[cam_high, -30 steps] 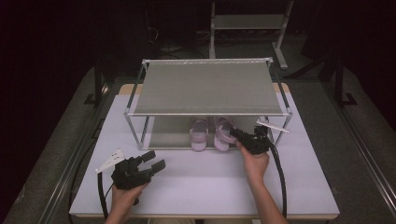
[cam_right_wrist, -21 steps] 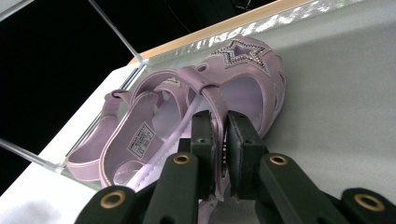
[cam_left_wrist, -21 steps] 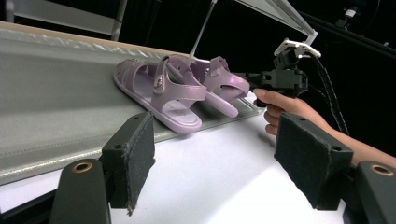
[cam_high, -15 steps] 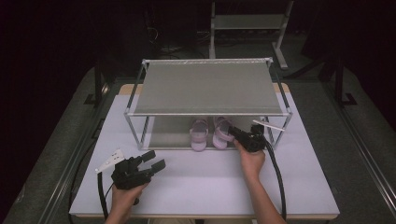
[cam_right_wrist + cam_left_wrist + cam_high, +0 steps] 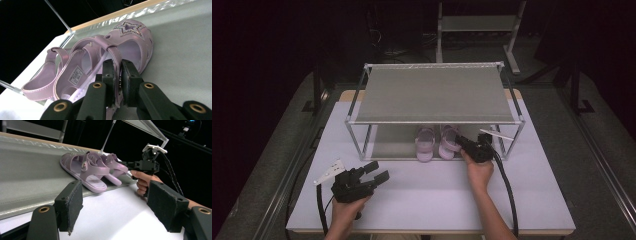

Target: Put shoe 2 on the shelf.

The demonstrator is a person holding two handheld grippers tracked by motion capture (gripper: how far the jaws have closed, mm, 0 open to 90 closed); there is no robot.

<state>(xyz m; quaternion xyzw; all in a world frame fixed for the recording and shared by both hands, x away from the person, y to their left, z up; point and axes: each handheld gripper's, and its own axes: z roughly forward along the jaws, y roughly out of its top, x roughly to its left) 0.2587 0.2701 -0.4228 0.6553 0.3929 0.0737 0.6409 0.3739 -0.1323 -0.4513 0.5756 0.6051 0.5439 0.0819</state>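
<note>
Your right gripper (image 5: 117, 75) has its jaws squeezed tight on the strap of the right sandal (image 5: 125, 47). That purple sandal sits on the low shelf (image 5: 392, 145) of the rack (image 5: 434, 92), in the middle of the high view, touching the left sandal (image 5: 425, 144) beside it. Your left gripper (image 5: 374, 174) rests at the lower left on the white table (image 5: 437, 200), jaws wide apart and holding nothing.

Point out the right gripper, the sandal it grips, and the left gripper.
right gripper (image 5: 117, 75): right gripper view, midway between the jaw tips clamped on the strap.
right-hand sandal (image 5: 130, 27): right gripper view, on the toe star.
left gripper (image 5: 376, 171): high view, midway between its open jaw tips.
</note>
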